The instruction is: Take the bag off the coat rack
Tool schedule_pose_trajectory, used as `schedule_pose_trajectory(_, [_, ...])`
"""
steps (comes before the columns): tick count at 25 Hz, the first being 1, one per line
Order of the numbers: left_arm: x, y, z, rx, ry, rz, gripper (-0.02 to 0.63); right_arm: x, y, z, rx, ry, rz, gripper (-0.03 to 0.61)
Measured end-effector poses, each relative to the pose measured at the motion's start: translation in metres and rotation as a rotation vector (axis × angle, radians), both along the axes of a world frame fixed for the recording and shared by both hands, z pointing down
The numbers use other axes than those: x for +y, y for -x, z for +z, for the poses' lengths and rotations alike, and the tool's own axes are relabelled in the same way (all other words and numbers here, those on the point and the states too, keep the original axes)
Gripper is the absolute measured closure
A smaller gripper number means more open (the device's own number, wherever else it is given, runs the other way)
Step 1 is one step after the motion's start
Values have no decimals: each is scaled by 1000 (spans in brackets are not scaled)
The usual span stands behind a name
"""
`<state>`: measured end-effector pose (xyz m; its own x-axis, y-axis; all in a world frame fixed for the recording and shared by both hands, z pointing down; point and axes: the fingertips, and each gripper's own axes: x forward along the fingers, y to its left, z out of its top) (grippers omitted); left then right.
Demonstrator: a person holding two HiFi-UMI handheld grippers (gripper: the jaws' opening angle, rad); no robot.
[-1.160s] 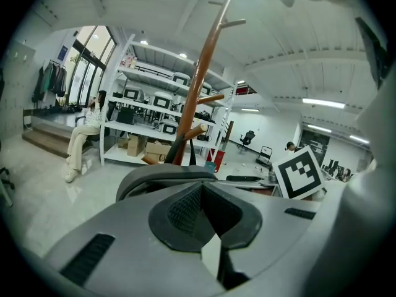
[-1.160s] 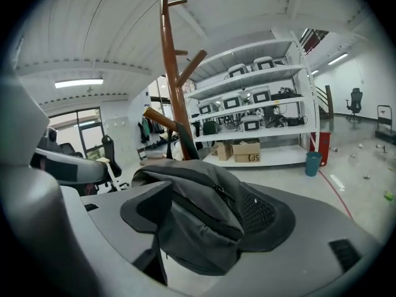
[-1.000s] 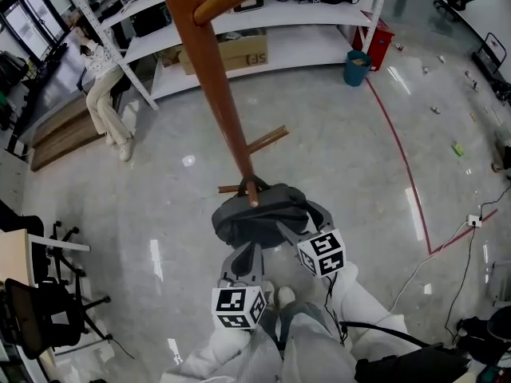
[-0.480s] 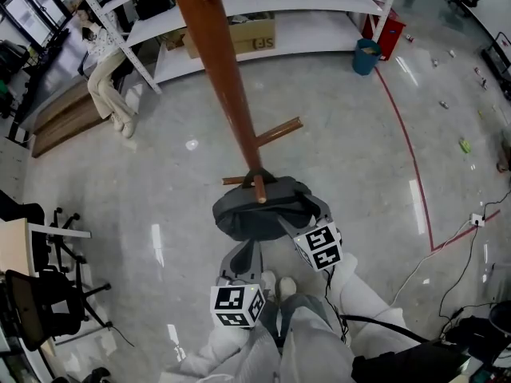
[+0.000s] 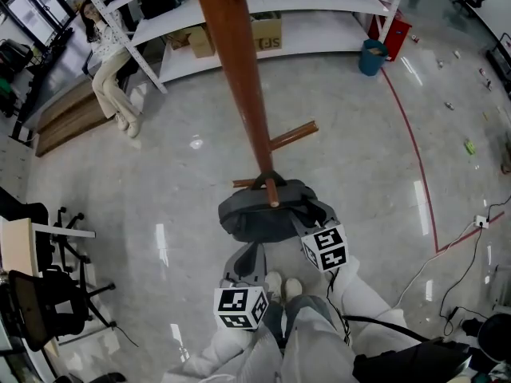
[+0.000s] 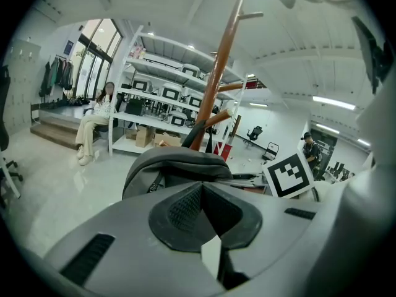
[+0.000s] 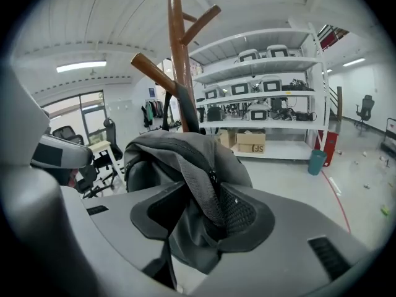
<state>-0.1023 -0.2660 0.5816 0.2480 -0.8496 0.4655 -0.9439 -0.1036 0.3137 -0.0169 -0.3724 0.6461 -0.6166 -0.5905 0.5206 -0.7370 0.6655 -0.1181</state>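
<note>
Grey bag (image 5: 263, 214) hangs by its top loop on a low peg (image 5: 273, 191) of the brown coat rack (image 5: 239, 78), not off yet; the peg's tip pokes out through the loop and the pole stands right behind the bag. Right gripper (image 7: 209, 220) has just been closing its jaws, which now pinch a fold of the bag's fabric by the zipper on the bag's right side. Left gripper (image 6: 201, 200) sits low just beside the bag's near left edge, jaws together with nothing between them; can't tell if it touches the bag. Rack's wooden feet (image 5: 291, 136) spread on the shiny floor (image 5: 359, 158) behind the bag. The wearer's shoes (image 5: 283, 287) are just below it. Further out: white shelving (image 5: 319, 34) with a cardboard box (image 5: 267, 32), blue bin (image 5: 372, 57), red floor line (image 5: 415, 166), seated person (image 5: 108, 78) far left, office chair (image 5: 40, 309) lower left.
</note>
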Motion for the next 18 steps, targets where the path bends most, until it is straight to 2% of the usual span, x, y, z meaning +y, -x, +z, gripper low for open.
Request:
schedule_pose_trajectory(2, [0,2,1,2,4,0,612,1,1,1,-10,10,6,424])
schedule_pose_trajectory(10, [0,2,-1,11,-1,1,612,6,1,0,-12,2,18,489])
schedule_pose_trajectory(18, [4,3,-4,12,-13,-5,612,10,4,0,-28,28,24,505])
